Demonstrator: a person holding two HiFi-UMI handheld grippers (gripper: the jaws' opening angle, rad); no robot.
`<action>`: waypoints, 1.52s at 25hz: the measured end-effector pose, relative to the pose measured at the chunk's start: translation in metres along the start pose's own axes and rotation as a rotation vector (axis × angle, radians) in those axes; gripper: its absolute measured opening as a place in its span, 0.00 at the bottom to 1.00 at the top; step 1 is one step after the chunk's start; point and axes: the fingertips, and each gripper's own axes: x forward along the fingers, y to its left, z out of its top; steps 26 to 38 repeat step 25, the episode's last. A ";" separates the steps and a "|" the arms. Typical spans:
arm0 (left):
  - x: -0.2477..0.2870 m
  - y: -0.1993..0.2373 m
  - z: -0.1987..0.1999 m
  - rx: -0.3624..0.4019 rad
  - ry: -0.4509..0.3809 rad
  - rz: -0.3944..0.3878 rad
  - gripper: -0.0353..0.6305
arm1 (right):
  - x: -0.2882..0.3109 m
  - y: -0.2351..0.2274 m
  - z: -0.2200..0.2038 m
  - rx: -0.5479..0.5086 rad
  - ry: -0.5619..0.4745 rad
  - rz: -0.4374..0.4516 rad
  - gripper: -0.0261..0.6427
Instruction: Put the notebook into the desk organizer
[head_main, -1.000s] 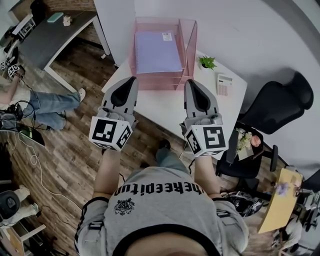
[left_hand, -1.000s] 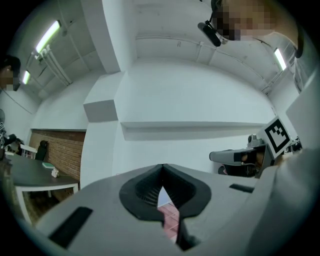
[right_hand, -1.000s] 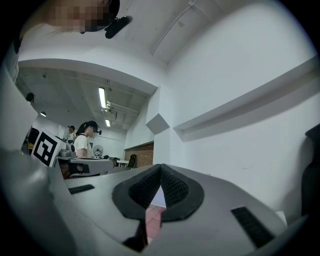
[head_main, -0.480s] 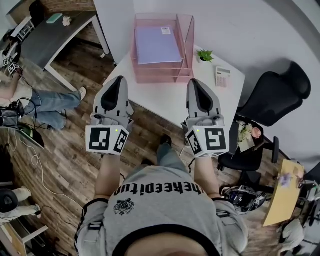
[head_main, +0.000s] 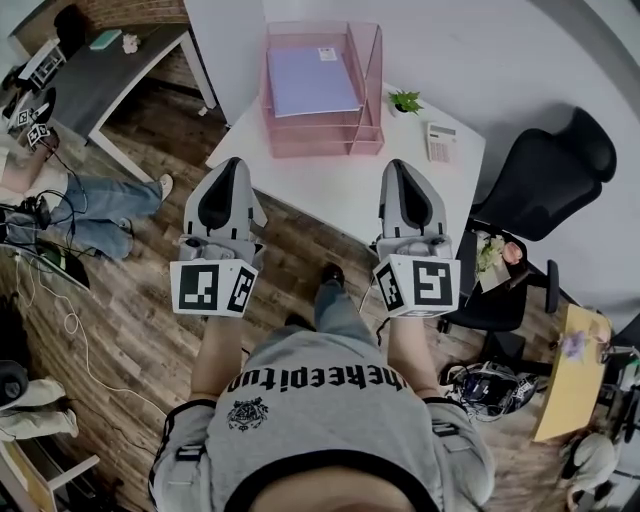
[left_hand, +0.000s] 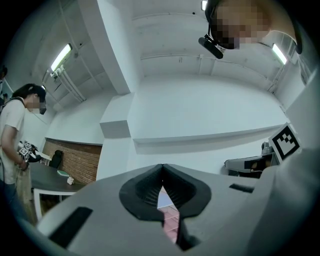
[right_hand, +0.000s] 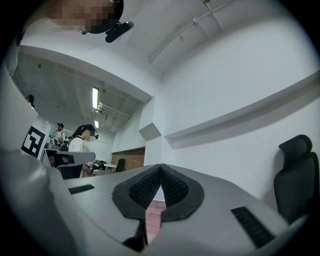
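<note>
A pink see-through desk organizer (head_main: 368, 95) stands at the far end of the white table (head_main: 340, 190). A lavender notebook (head_main: 312, 82) lies flat in its top tray. My left gripper (head_main: 232, 162) and right gripper (head_main: 399, 166) hover side by side over the table's near edge, well short of the organizer, both pointing toward it. Each is shut with nothing between its jaws. In the left gripper view the left gripper's (left_hand: 161, 168) pads meet, and a sliver of pink organizer (left_hand: 171, 222) shows below them. The right gripper (right_hand: 160, 168) looks the same in its own view.
A small potted plant (head_main: 405, 100) and a white calculator (head_main: 441, 143) sit on the table right of the organizer. A black office chair (head_main: 545, 185) stands at the right, a grey desk (head_main: 105, 70) at the upper left. A person's legs (head_main: 95, 212) rest on the wooden floor.
Both grippers have drawn back from the organizer toward the table's near edge, staying shut. The notebook stays in the top tray.
</note>
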 end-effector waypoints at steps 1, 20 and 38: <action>-0.002 -0.001 0.001 -0.001 0.000 -0.002 0.06 | -0.003 0.001 0.002 0.001 -0.005 -0.001 0.04; -0.028 0.002 0.009 -0.029 -0.020 -0.012 0.06 | -0.021 0.025 0.006 -0.013 0.000 0.015 0.04; -0.033 0.004 0.012 -0.028 -0.021 -0.010 0.06 | -0.022 0.031 0.008 -0.016 0.001 0.018 0.04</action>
